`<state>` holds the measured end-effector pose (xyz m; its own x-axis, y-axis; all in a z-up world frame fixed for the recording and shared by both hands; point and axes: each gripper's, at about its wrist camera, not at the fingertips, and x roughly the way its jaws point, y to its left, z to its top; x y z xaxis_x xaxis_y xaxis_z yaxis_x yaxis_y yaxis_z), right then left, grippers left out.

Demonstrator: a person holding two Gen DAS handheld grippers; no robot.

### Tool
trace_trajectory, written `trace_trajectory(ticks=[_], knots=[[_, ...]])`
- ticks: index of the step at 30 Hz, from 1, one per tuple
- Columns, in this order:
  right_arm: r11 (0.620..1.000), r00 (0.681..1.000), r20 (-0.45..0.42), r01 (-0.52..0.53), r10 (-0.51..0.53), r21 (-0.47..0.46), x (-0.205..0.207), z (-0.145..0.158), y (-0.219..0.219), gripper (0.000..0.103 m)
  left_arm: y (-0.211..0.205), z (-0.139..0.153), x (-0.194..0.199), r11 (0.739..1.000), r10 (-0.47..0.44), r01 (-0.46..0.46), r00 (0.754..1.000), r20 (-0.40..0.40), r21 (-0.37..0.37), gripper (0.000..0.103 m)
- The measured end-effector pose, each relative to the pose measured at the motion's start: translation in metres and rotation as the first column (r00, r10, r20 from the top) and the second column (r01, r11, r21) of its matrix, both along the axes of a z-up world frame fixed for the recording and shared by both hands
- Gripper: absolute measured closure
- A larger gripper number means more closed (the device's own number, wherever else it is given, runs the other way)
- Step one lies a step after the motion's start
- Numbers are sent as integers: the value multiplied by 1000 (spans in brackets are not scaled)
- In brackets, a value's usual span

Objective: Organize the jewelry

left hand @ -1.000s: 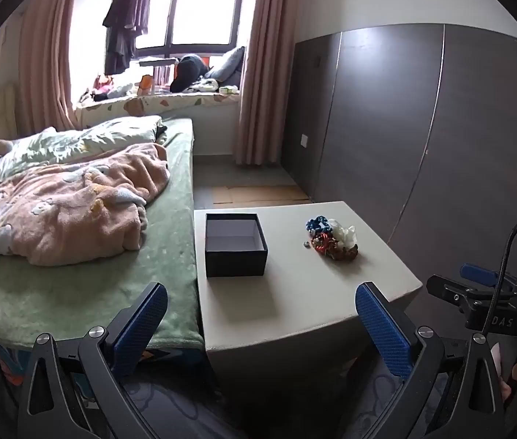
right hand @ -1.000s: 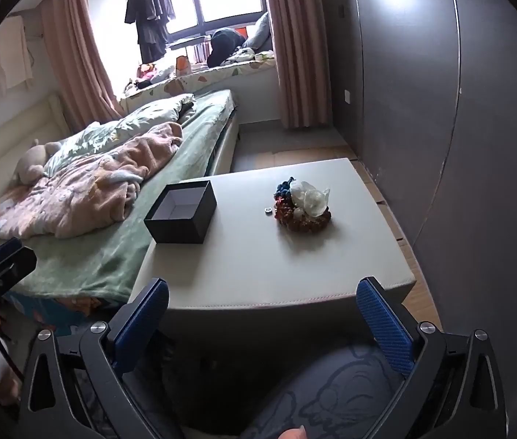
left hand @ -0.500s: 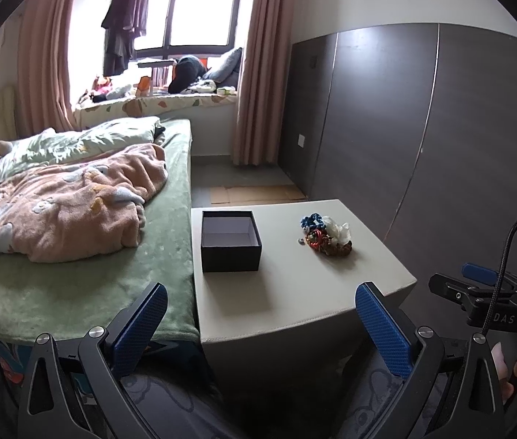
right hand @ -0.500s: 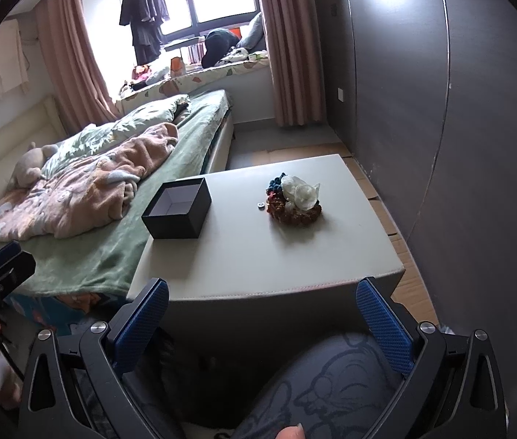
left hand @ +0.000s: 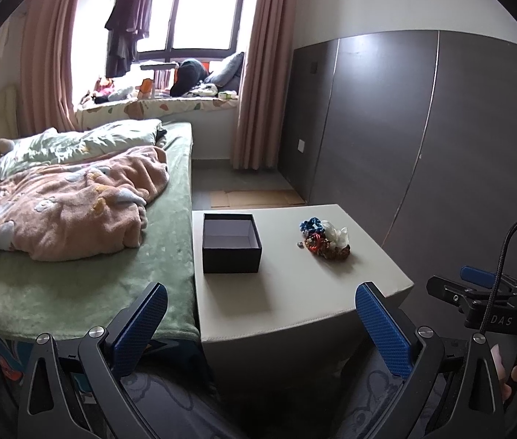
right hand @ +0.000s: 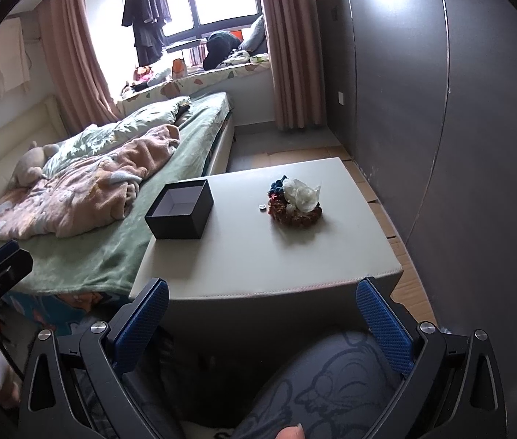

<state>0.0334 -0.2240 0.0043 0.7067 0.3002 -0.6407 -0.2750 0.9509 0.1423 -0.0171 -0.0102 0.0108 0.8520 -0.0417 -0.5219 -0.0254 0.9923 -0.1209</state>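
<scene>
An open, empty black box stands on the left part of a pale table. A pile of jewelry in blue, white, red and brown lies on the table's right part. A small ring lies just left of the pile. My left gripper is open and empty, short of the table's near edge. My right gripper is open and empty, also short of the near edge, and shows at the right of the left wrist view.
A bed with a green sheet and a pink blanket touches the table's left side. A dark grey wall panel runs close along the right. My patterned trouser leg fills the space below the right gripper.
Both grippers have drawn back a little from the table and shifted slightly; the box and jewelry look a bit smaller. Nothing on the table has moved.
</scene>
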Motion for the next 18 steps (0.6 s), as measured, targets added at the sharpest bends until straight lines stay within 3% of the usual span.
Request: trace_trajectory(ticks=[18], knots=[[1000,1000,-11,-2,3,7,-4,3,3,0,2,0,-7,1000,-7,7,1000,-1,-7,0]])
